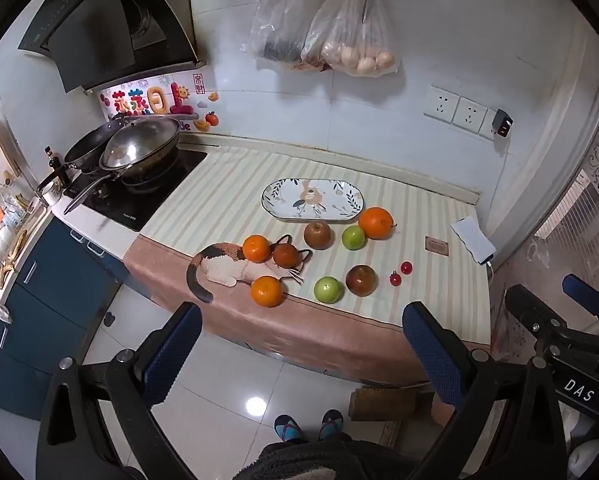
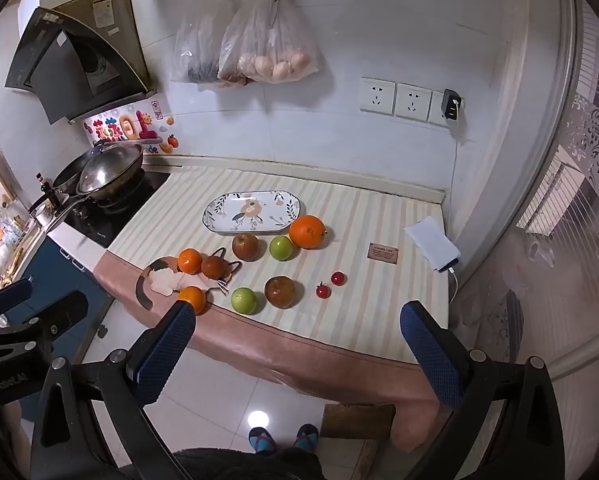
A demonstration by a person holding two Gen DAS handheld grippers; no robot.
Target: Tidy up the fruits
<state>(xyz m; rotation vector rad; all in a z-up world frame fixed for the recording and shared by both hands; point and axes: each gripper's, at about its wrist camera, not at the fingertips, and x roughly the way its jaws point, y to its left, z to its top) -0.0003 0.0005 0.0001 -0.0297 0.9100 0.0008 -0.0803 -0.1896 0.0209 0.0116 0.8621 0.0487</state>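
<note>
Fruits lay scattered on the striped cloth (image 1: 379, 300), beyond both grippers.

Oranges (image 1: 375, 222), apples (image 1: 361, 280), green fruits (image 1: 327, 289) and two cherry tomatoes (image 1: 395, 278) sat loose in front of the patterned plate (image 1: 275, 200). Left gripper (image 1: 303, 356) and right gripper (image 2: 299, 354) hung spread wide and empty, off the counter's near edge, well apart from every fruit.

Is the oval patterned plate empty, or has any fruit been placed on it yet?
Empty. The plate shows only its printed bird and leaf pattern; the large orange and brown apple sit on the cloth beside it.
</note>
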